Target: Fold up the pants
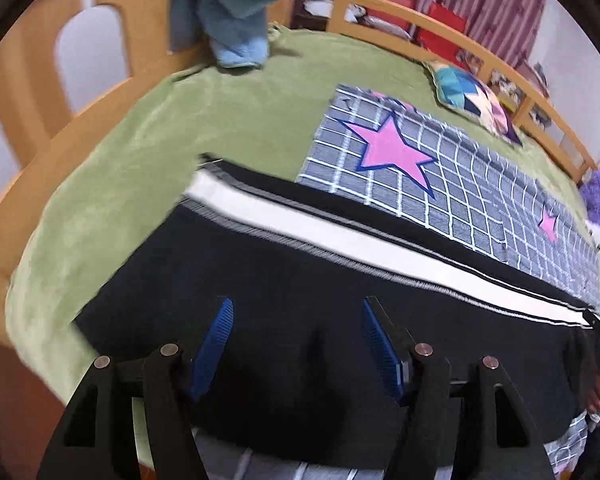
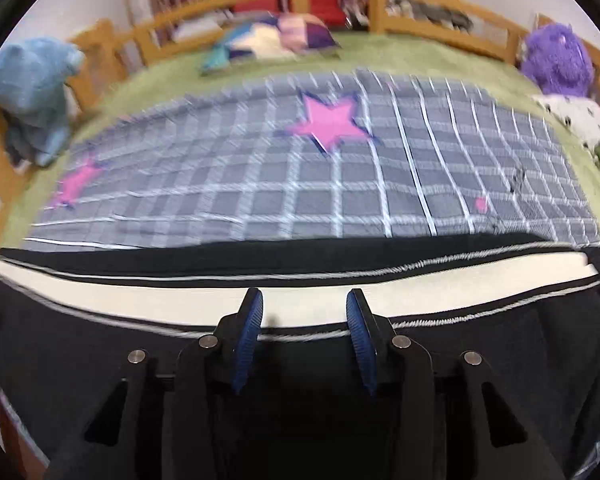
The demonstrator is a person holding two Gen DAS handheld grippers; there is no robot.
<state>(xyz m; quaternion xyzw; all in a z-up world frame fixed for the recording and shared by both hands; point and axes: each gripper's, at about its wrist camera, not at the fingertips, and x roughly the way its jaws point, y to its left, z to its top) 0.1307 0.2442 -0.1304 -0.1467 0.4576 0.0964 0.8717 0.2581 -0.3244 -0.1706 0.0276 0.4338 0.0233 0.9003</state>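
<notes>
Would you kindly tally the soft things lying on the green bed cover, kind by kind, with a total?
Black pants with white stripe: 1
Grey checked blanket with pink stars: 1
Patchwork pillow: 1
Plush toys: 2, the blue one and the purple one
White dotted cloth item: 1
Total: 6

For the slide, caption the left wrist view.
Open left gripper above black pants with a white side stripe, laid on a star-patterned grid blanket.
</notes>
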